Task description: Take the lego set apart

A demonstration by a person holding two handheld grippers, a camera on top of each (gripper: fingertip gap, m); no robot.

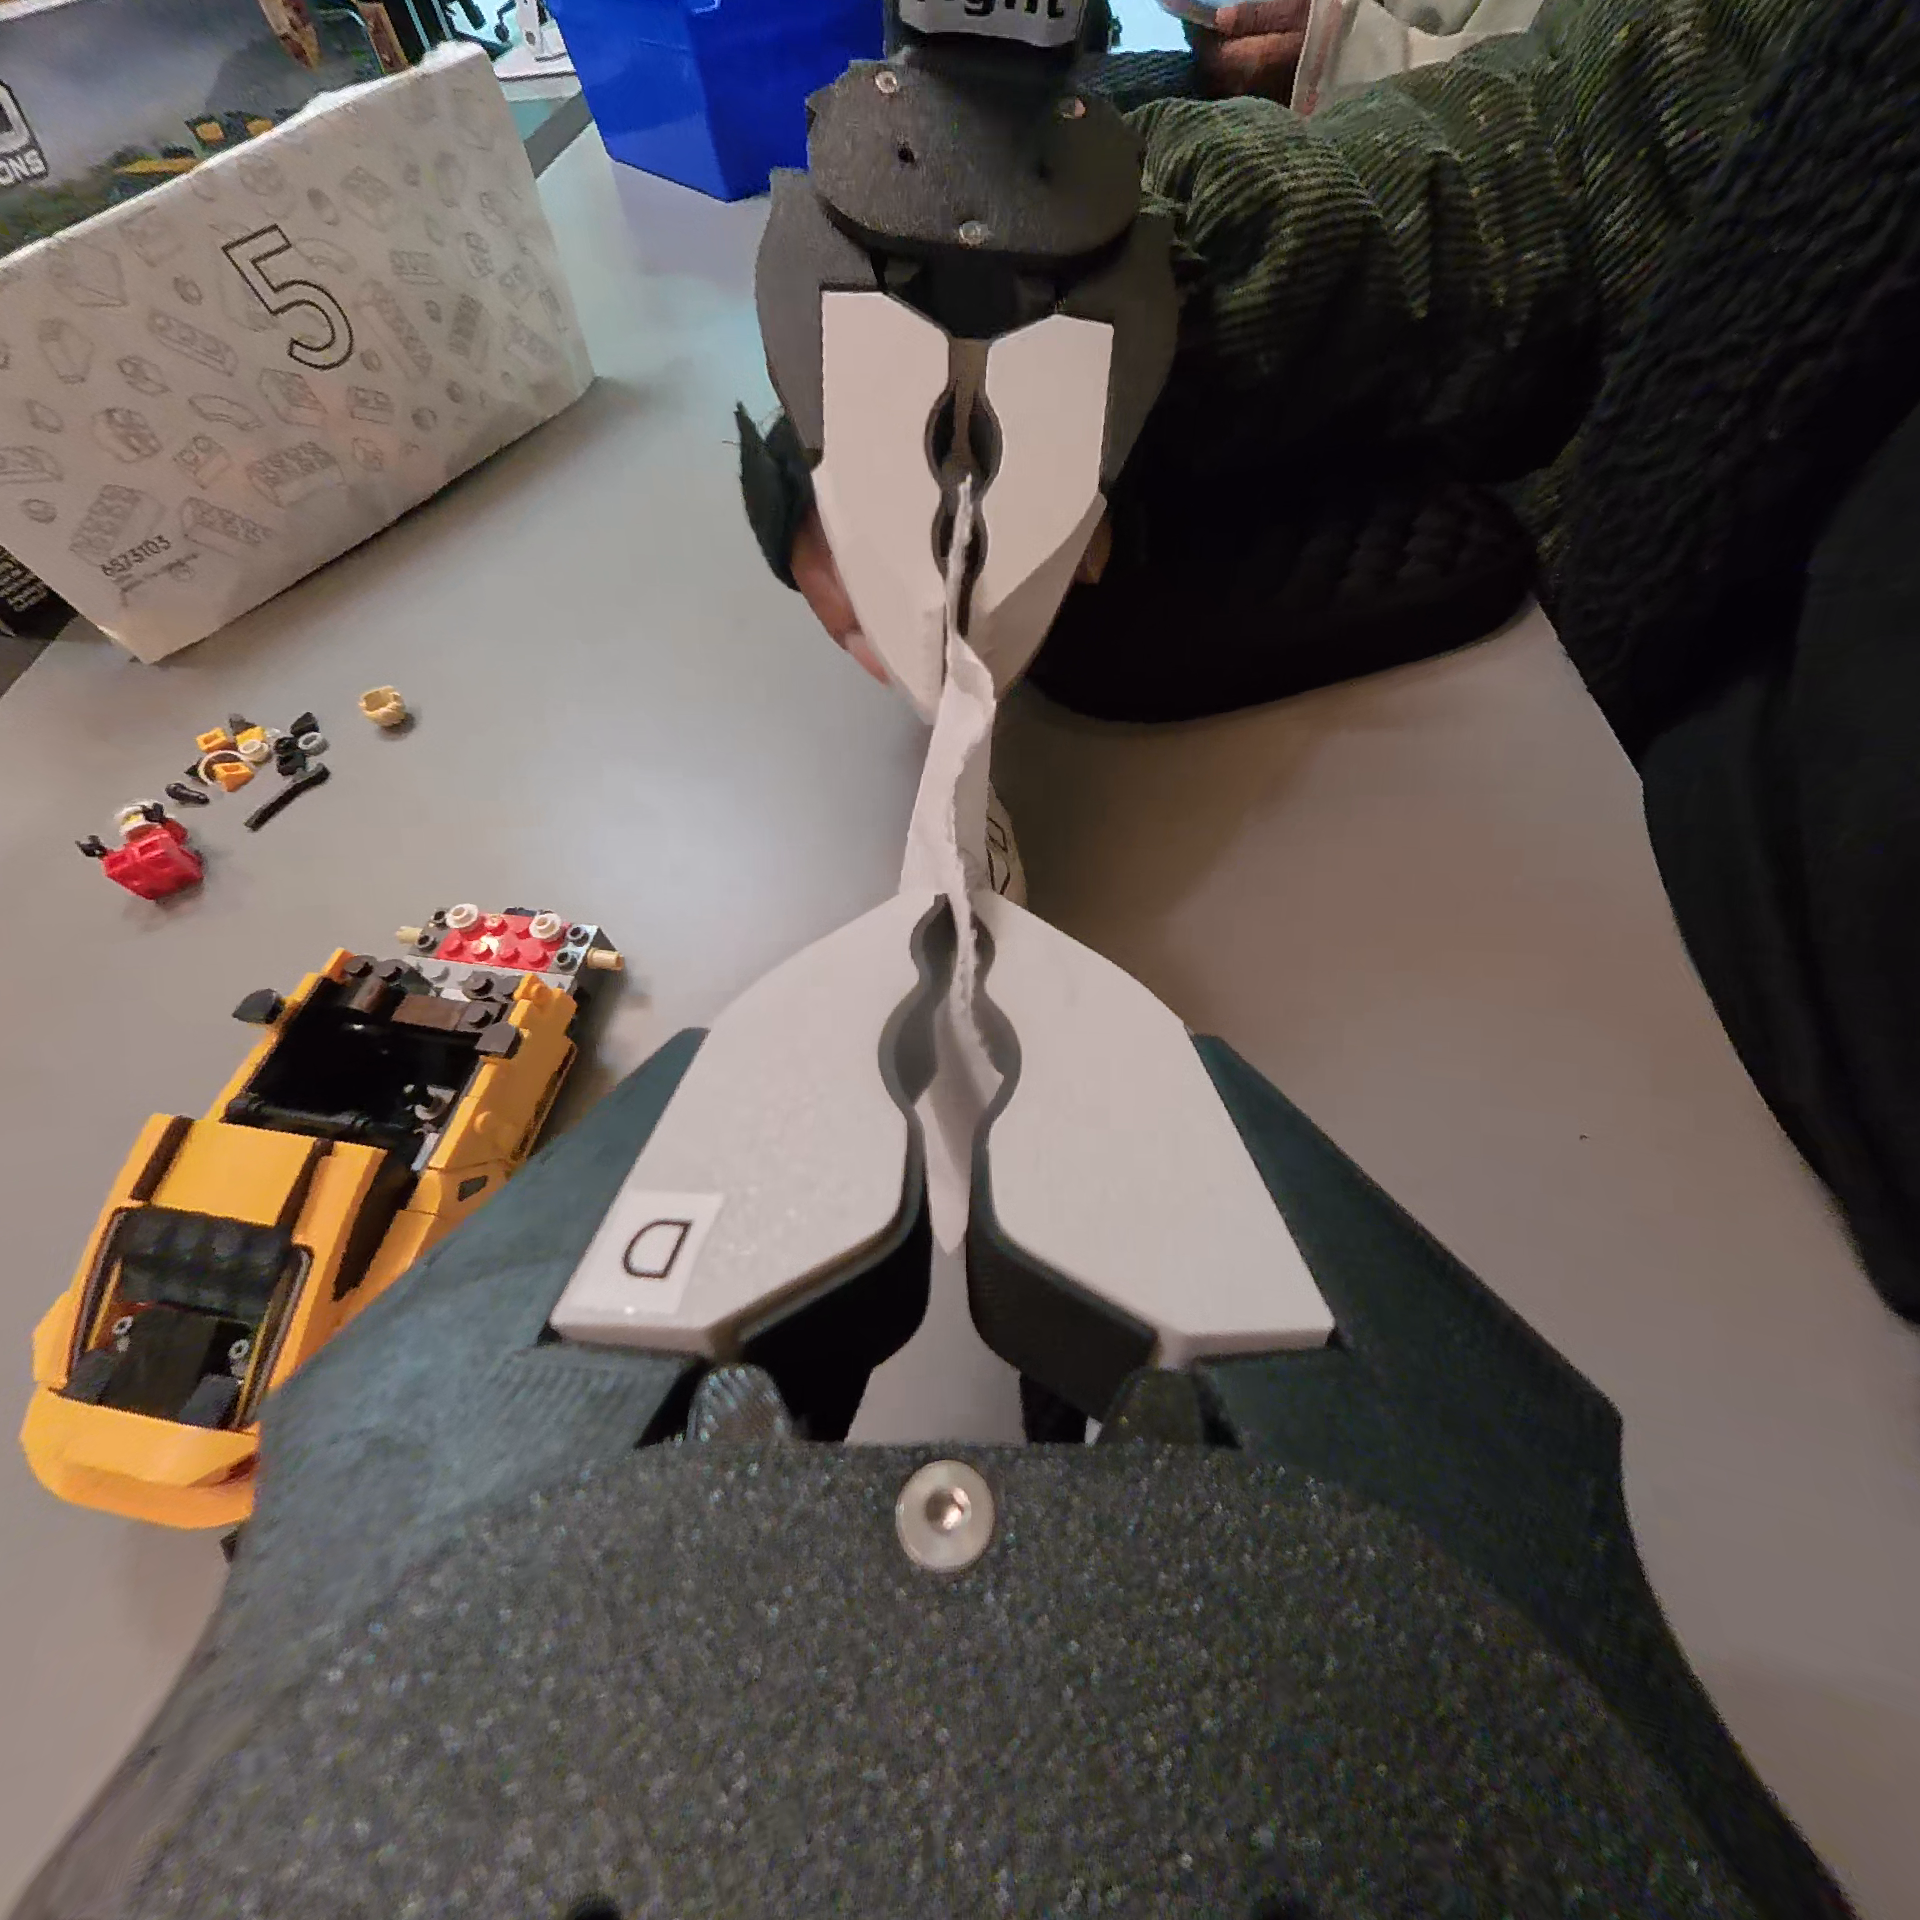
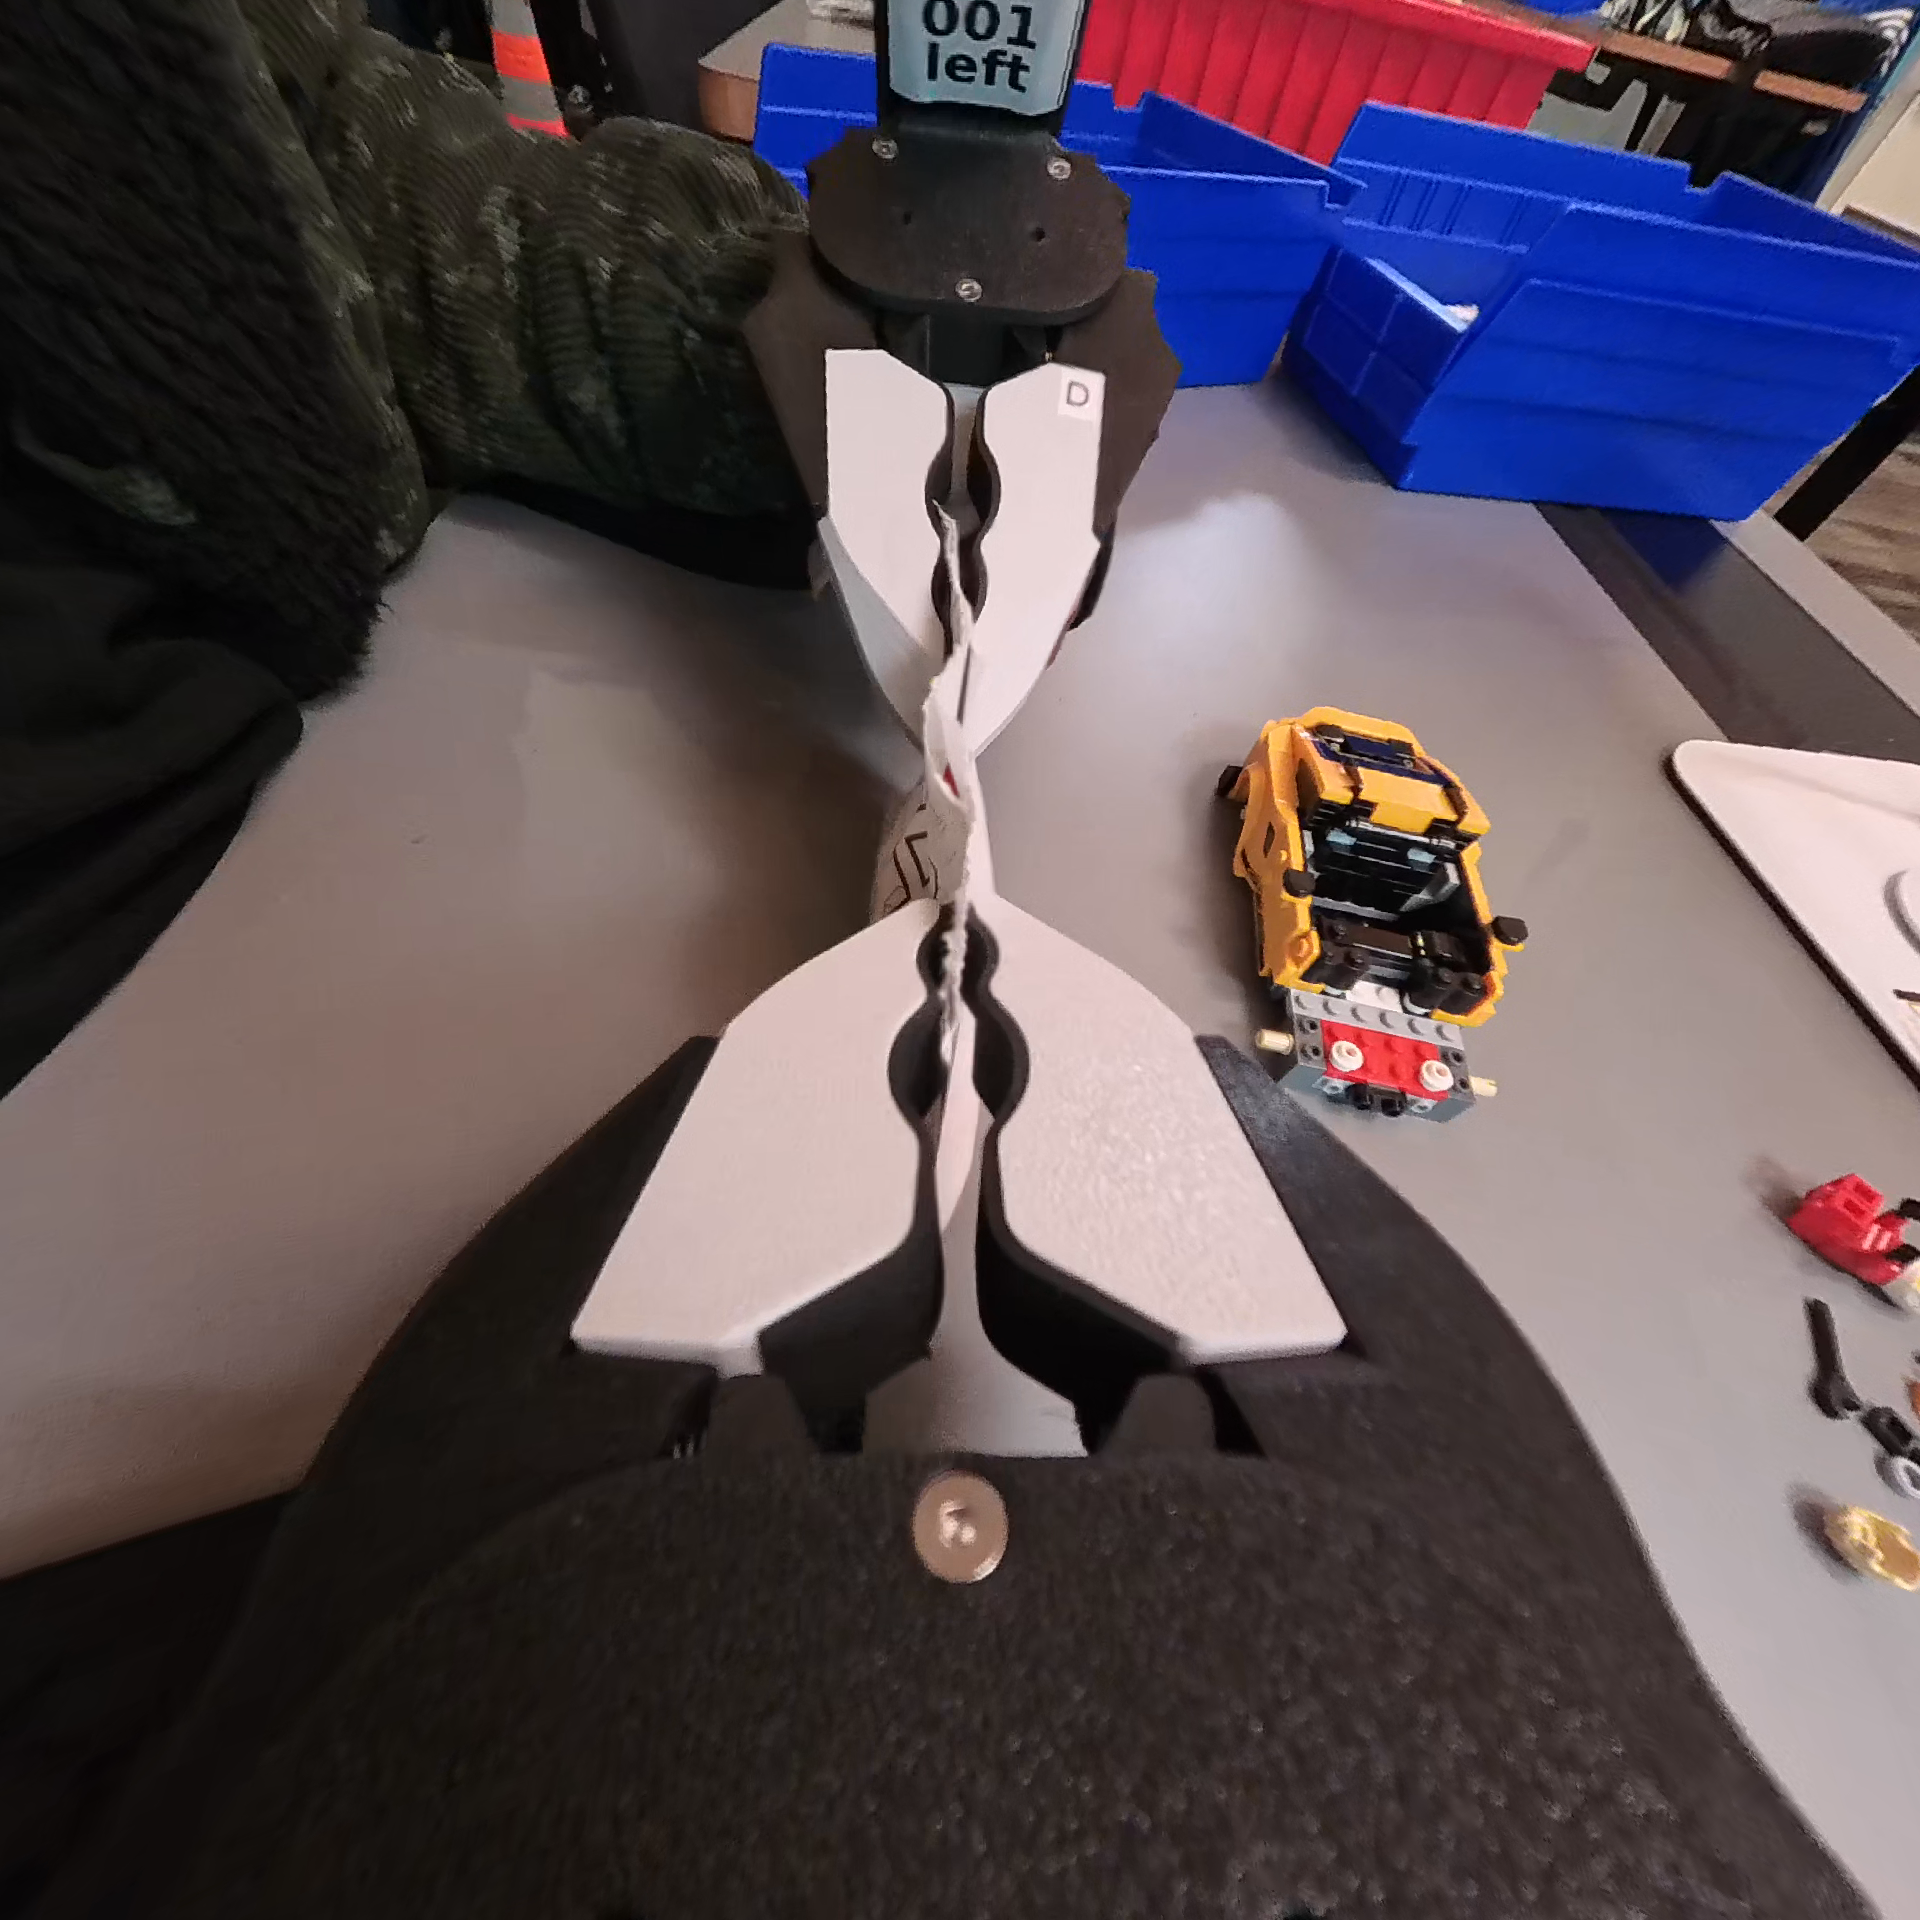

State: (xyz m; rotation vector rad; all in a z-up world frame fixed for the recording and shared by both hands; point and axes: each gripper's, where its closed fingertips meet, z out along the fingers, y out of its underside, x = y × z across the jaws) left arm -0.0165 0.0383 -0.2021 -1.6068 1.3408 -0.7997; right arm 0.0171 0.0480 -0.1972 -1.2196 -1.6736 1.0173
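A white paper bag (image 1: 951, 790) is stretched edge-on between my two grippers, which face each other tip to tip above the grey table (image 1: 623, 582). My left gripper (image 1: 951, 920) is shut on its near edge. My right gripper (image 1: 951, 675) is shut on its far edge. The right wrist view shows the same: right gripper (image 2: 951, 920) and left gripper (image 2: 951, 707) both clamp the twisted bag (image 2: 951, 821). The partly stripped yellow lego car (image 1: 301, 1195) lies on the table to the left, also in the right wrist view (image 2: 1371, 904).
Loose small pieces (image 1: 249, 758), a red minifigure part (image 1: 151, 857) and a tan piece (image 1: 384, 707) lie beyond the car. A numbered white paper bag (image 1: 260, 343) stands at back left. Blue bins (image 2: 1610, 343) and a white board (image 2: 1829, 862) border the table. Dark green sleeves (image 1: 1455, 312) flank the grippers. Left tips to right tips: about 5 centimetres. Left tips and right tips are each some 25 centimetres from the tan piece (image 1: 384, 707). The right camera catches it too, in the right wrist view (image 2: 1864, 1537).
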